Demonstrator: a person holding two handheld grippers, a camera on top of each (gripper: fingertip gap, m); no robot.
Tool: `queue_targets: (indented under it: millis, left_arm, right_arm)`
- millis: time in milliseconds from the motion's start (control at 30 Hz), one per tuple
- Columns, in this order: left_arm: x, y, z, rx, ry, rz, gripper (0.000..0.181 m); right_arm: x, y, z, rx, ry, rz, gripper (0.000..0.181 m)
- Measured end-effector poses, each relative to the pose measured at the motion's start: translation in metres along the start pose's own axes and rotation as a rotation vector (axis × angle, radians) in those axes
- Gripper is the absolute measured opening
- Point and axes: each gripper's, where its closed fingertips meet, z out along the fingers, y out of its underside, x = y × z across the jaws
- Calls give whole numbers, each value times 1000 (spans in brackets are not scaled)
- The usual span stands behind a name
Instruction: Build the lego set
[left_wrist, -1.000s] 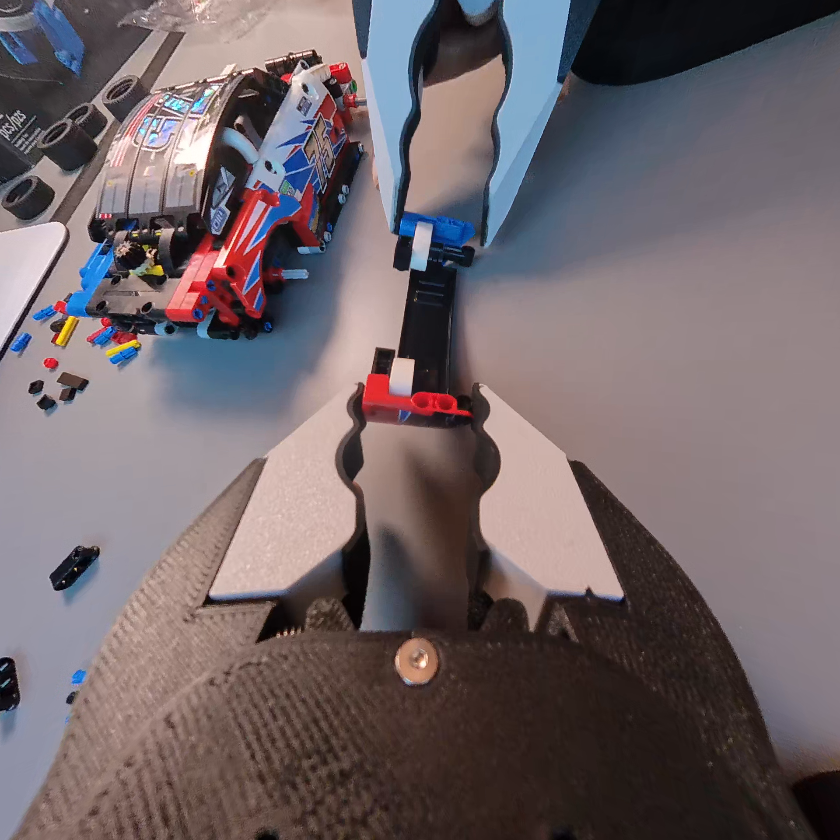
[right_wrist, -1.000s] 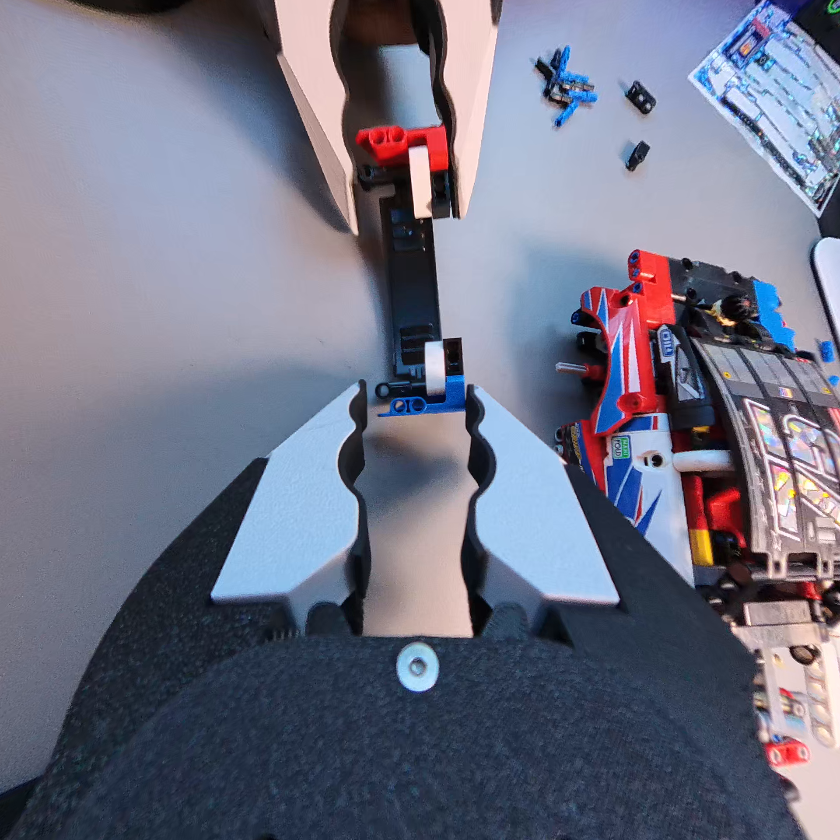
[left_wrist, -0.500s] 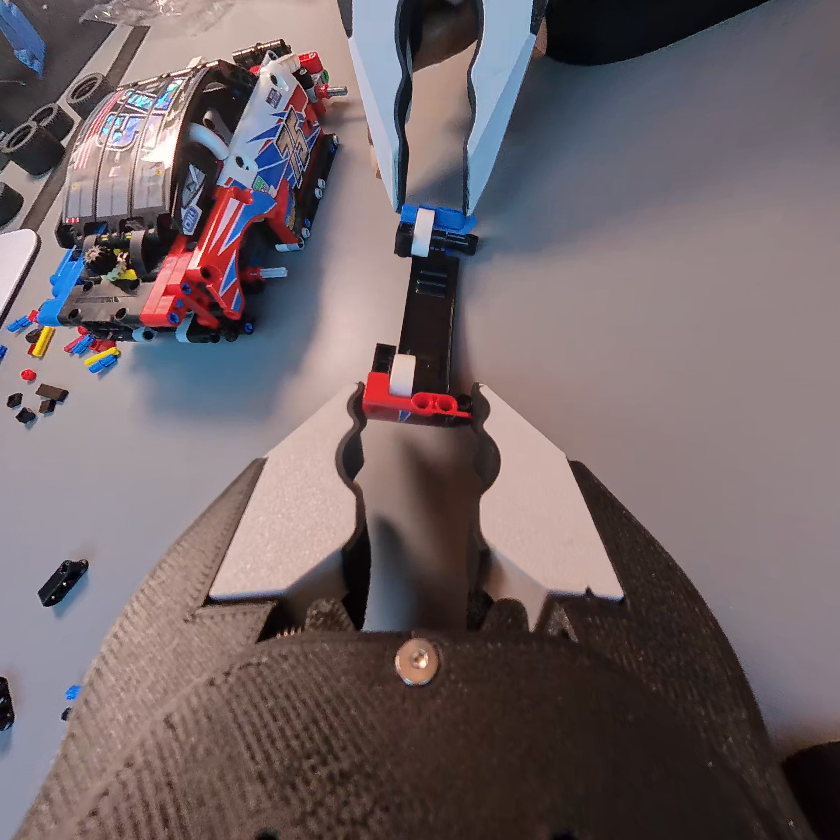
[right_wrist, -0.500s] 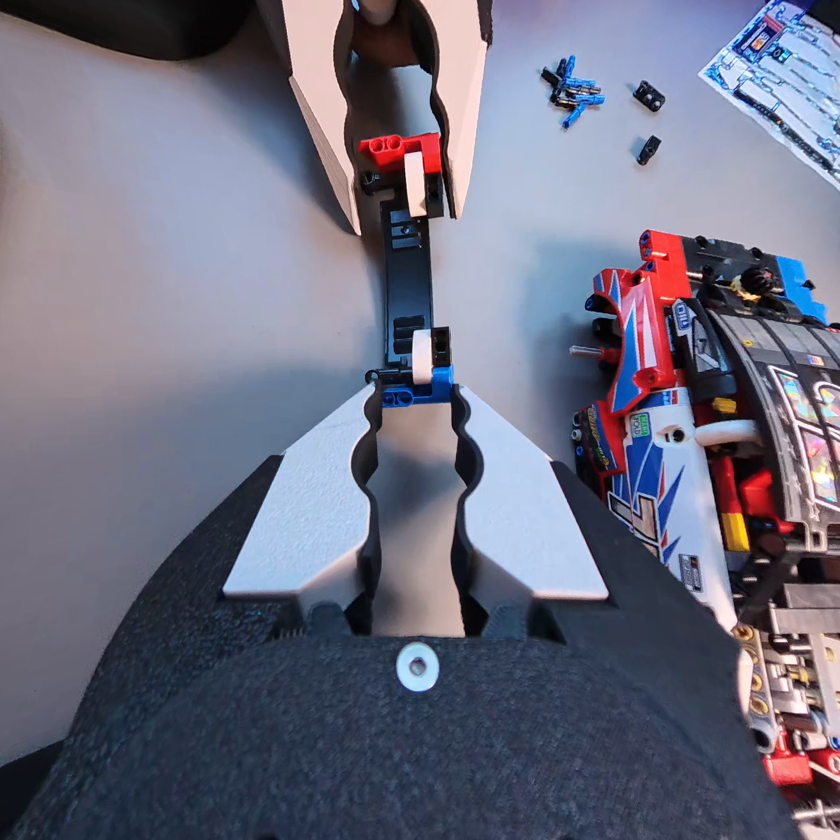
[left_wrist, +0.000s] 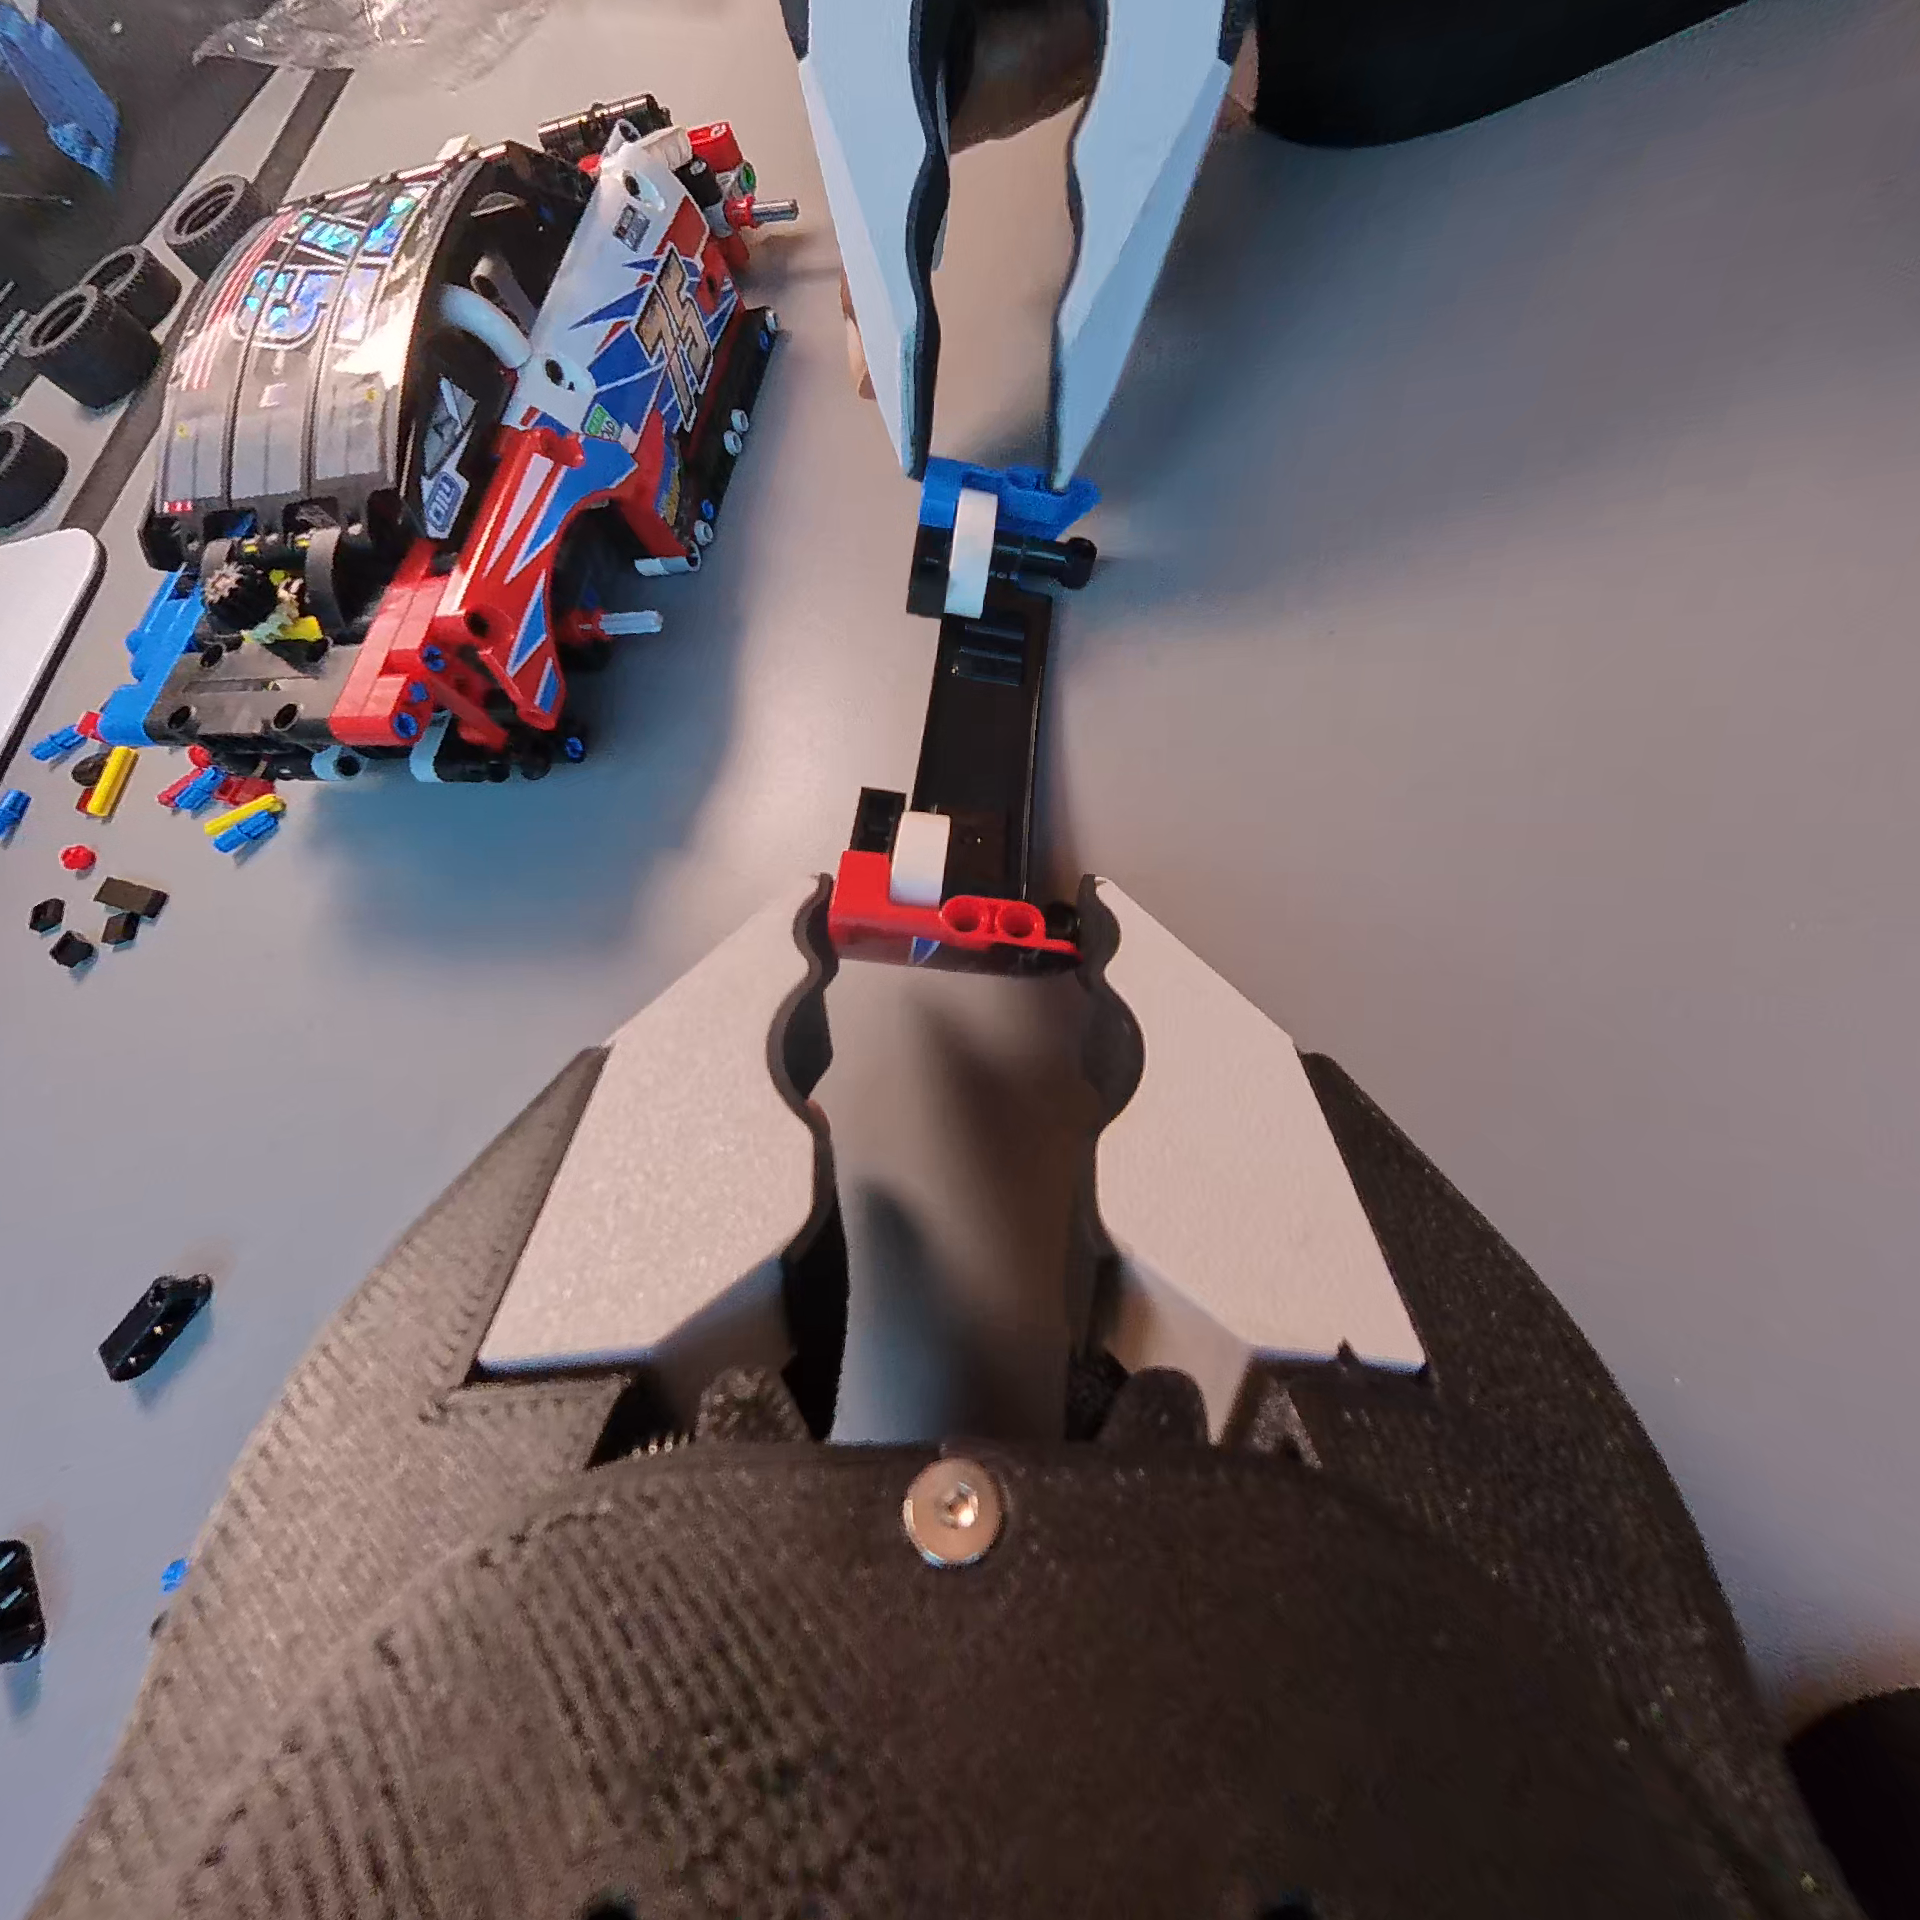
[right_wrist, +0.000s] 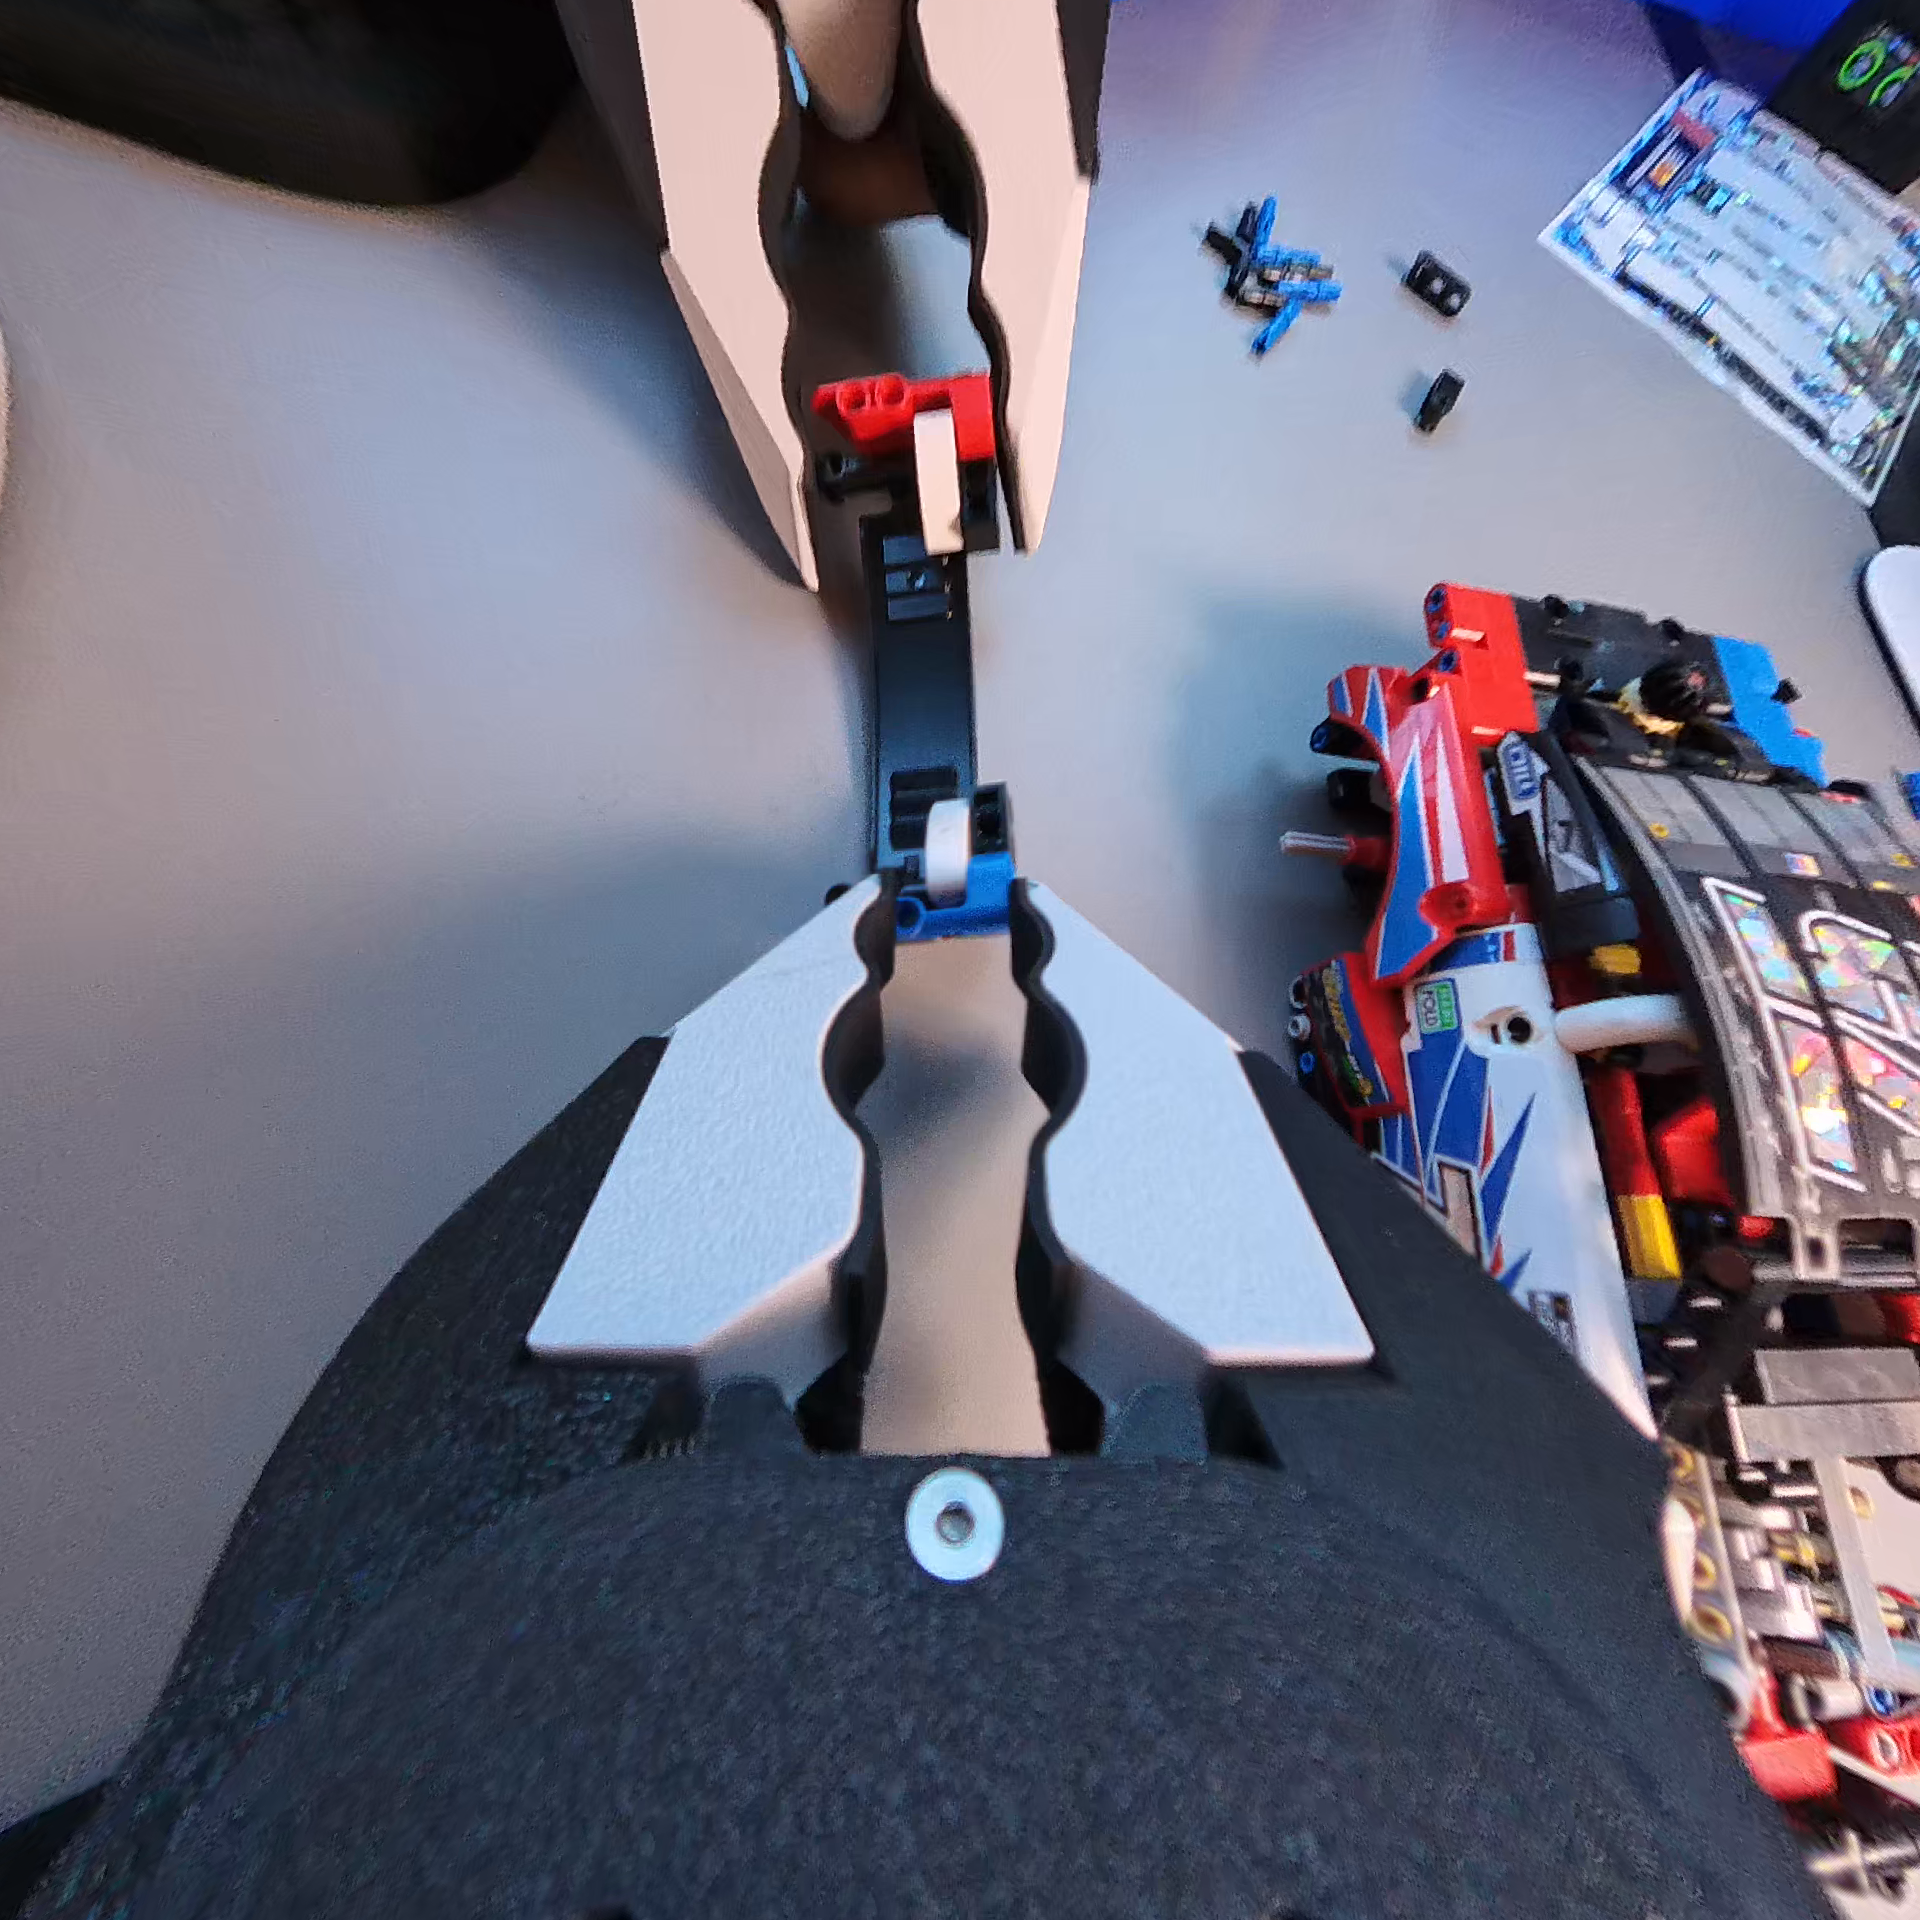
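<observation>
A long black Lego piece (left_wrist: 987, 717) with a red end (left_wrist: 904, 914) and a blue end (left_wrist: 1023, 497) spans between my two grippers over the grey table. My left gripper (left_wrist: 956, 925) is shut on the red end. My right gripper (left_wrist: 992, 476) faces it and is shut on the blue end. In the right wrist view the right gripper (right_wrist: 951, 904) grips the blue end (right_wrist: 971, 909), and the left gripper (right_wrist: 914, 520) holds the red end (right_wrist: 883, 400) of the black piece (right_wrist: 920, 707). The red, white and blue Lego car (left_wrist: 468, 436) lies beside them.
The car (right_wrist: 1662, 987) lies right of the right gripper. Black tyres (left_wrist: 94, 322) stand behind it. Small loose pieces (left_wrist: 114, 894) and a black connector (left_wrist: 156, 1325) lie at the left. Blue pins (right_wrist: 1278, 275) and a sticker sheet (right_wrist: 1745, 270) lie at the far right. My right fingertips sit around 9 cm from my left ones.
My right gripper has closed from open onto the blue end of the black piece. My left gripper has kept its hold on the red end.
</observation>
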Motion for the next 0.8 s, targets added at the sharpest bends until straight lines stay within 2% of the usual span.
queue_targets:
  millis: [67,267,400,533,800]
  left_arm:
    - [2,0,1,-7,4,4,44]
    - [-1,-1,1,-1,-9,-4,44]
    - [0,0,1,-6,-12,-1,44]
    - [0,-1,2,-8,-19,-2,44]
    - [-5,1,-2,-7,-28,-59,49]
  right_arm:
    - [-1,-5,-1,23,-8,4,18]
    - [1,0,-3,32,-16,52,31]
    - [3,13,-1,-35,-10,91,41]
    - [-3,15,8,-76,-14,54,36]
    - [2,16,2,-109,20,57,32]
